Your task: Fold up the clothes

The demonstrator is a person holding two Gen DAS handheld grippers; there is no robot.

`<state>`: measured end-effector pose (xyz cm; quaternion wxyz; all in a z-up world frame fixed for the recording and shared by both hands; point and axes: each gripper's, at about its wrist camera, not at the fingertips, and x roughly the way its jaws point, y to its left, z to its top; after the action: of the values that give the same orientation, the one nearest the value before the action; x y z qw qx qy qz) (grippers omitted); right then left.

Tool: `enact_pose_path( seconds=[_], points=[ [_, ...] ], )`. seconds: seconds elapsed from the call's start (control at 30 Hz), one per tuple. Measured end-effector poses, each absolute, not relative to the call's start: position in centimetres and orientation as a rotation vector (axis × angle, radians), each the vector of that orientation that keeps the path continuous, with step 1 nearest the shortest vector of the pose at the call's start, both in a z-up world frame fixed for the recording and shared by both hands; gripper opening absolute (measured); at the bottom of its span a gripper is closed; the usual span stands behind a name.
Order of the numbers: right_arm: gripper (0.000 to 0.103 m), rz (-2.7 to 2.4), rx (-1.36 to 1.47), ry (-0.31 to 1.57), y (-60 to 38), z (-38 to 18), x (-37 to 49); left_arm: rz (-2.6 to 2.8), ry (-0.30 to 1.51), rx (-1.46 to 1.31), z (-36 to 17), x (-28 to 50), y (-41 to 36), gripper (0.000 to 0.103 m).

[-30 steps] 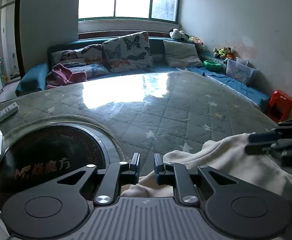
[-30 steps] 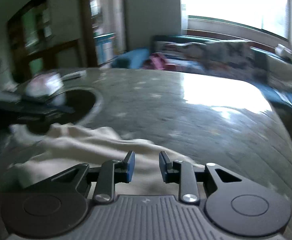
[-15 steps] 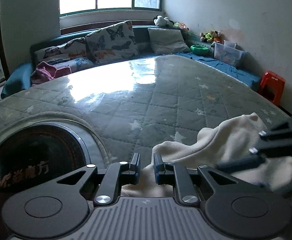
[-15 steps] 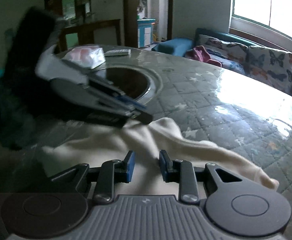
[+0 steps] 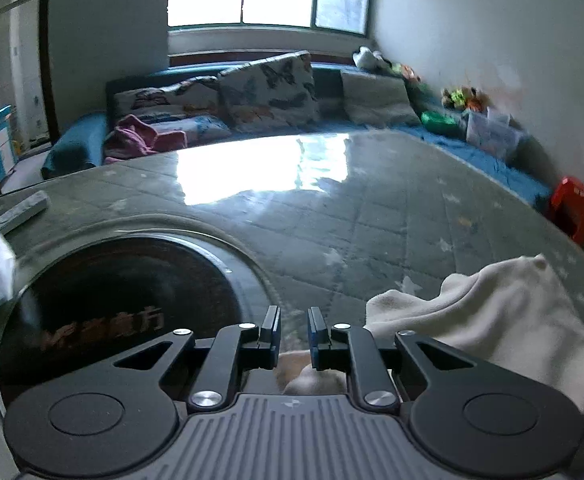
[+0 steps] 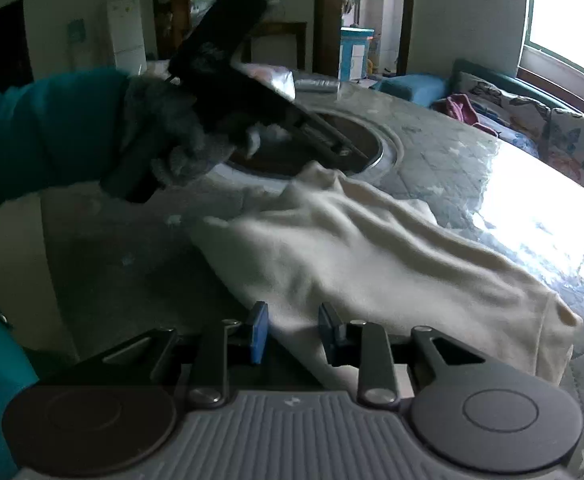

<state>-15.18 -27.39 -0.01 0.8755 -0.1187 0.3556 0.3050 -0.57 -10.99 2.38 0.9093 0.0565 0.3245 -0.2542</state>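
Right wrist view, handling: the cream garment [image 6: 372, 248] looks soft, light and limp, a fleecy knit that will sag and drag rather than hold shape; probably not slippery on the quilted table [image 6: 452, 160].
Where to hold: a hem or corner, likely the loose corner by the table's right edge, or the near edge under the right claw [image 6: 292, 328].
Look: plain cream, rumpled, ridged with wrinkles, 1 end bunched.
Place: spread along the table's near edge, its far end beside the round dark inset [image 5: 124, 300].
Right claw: parted, nothing between, hovering over the cloth.
Left claw [image 5: 294, 330]: slightly parted, empty, raised above the bunched end.
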Motion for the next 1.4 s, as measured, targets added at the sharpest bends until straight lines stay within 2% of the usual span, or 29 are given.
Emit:
enact_pose_path(
  seconds=[0.17,0.5,0.7,0.8,0.83,0.87,1.1,1.23,1.4],
  points=[
    [0.027,0.654,-0.208,0.68,-26.6,1.2,-14.3,-0.499,0.691,0.058,2.9,-2.3,-9.2,0.016],
    [0.028,0.75,-0.22,0.676,-23.1,-0.4,-12.9,-0.486,0.746,-0.013,2.0,-3.4,-8.6,0.017],
    [0.028,0.752,-0.201,0.681,-23.2,-0.6,-12.8,-0.494,0.756,-0.037,1.8,-3.7,-8.4,0.021],
    [0.028,0.757,-0.197,0.689,-23.1,-0.8,-12.7,-0.495,0.756,-0.019,1.4,-3.6,-8.8,0.017],
    [0.028,0.763,-0.205,0.688,-22.9,-0.9,-12.9,-0.495,0.747,-0.012,1.5,-3.7,-8.9,0.008],
    [0.028,0.77,-0.213,0.688,-22.7,-1.1,-13.0,-0.495,0.738,-0.005,1.5,-3.8,-9.0,0.006],
    [0.028,0.772,-0.196,0.684,-22.5,-1.1,-12.3,-0.51,0.622,0.036,4.1,-4.0,-9.8,0.005],
    [0.029,0.798,-0.226,0.711,-21.6,-2.3,-12.5,-0.494,0.648,0.046,3.2,-3.3,-10.1,0.005],
    [0.028,0.774,-0.162,0.684,-23.7,-0.6,-12.7,-0.47,0.679,0.051,2.2,-3.0,-9.7,0.007]
  ],
)
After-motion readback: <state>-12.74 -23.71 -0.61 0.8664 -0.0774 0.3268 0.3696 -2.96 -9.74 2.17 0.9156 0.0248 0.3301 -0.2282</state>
